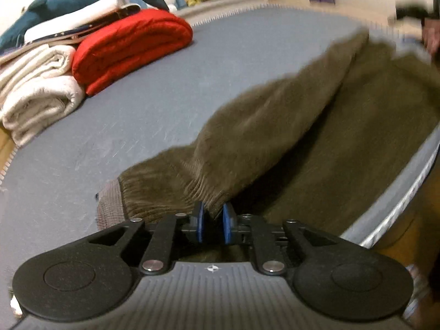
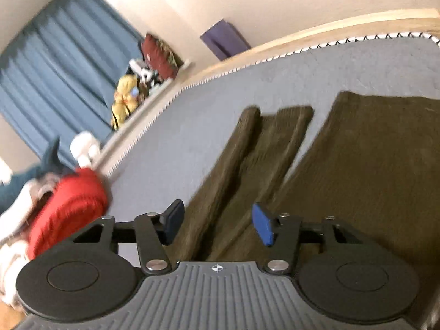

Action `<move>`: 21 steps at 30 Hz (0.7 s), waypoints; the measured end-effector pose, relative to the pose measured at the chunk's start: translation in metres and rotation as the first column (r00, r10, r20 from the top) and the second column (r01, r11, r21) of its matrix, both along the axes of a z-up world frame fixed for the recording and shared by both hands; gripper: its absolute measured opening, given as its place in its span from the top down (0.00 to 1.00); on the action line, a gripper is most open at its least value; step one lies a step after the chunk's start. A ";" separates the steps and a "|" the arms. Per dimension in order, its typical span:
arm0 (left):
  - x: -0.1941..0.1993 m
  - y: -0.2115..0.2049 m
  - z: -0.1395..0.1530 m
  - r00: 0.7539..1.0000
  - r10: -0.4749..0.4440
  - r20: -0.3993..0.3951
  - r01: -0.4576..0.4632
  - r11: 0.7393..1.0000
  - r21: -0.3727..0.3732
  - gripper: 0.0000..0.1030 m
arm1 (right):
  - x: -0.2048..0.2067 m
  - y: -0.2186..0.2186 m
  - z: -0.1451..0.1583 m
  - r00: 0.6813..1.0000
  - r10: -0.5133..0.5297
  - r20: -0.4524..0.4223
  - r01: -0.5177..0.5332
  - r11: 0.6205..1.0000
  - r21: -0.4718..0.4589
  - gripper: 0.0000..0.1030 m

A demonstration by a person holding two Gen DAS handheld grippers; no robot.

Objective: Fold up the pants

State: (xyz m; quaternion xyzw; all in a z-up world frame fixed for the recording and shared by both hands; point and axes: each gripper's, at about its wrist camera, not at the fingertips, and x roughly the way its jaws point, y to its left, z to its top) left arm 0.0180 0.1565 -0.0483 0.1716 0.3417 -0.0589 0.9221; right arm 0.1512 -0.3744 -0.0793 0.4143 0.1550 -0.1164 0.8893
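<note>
The olive corduroy pants [image 1: 316, 126] lie spread on the grey mattress [image 1: 137, 110], and I judge the first fold is in hand: the left gripper [image 1: 212, 221] pinches a ribbed cuff [image 1: 203, 192] between nearly closed pads, while the right gripper [image 2: 217, 224] hangs half open over the pants, holding nothing. Next, the cuff should probably be laid flat and released. Beyond the pants lie a red blanket [image 1: 132, 46], folded white blankets [image 1: 38, 90], and blue curtains [image 2: 60, 63].
</note>
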 end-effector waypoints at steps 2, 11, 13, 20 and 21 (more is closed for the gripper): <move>0.002 0.009 0.013 1.000 0.000 0.028 0.004 0.989 -0.145 0.76 | 0.016 -0.018 -0.009 1.000 0.008 0.007 -0.008 0.999 0.033 0.46; 0.014 -0.032 -0.009 0.990 -0.143 0.003 0.143 0.986 -0.081 0.61 | 0.114 -0.037 -0.058 0.987 0.154 -0.035 -0.144 0.970 0.196 0.47; 0.022 -0.033 -0.021 0.987 -0.161 -0.018 0.160 0.986 -0.054 0.61 | 0.133 -0.034 -0.064 0.986 0.156 -0.055 -0.142 0.968 0.207 0.47; 0.042 -0.042 -0.045 0.974 -0.224 -0.045 0.226 0.973 0.046 0.52 | 0.167 -0.026 -0.075 0.983 0.169 -0.070 -0.154 0.973 0.174 0.47; 0.044 -0.043 -0.049 0.972 -0.232 -0.050 0.235 0.970 0.066 0.52 | 0.170 -0.026 -0.073 0.984 0.165 -0.068 -0.152 0.974 0.169 0.47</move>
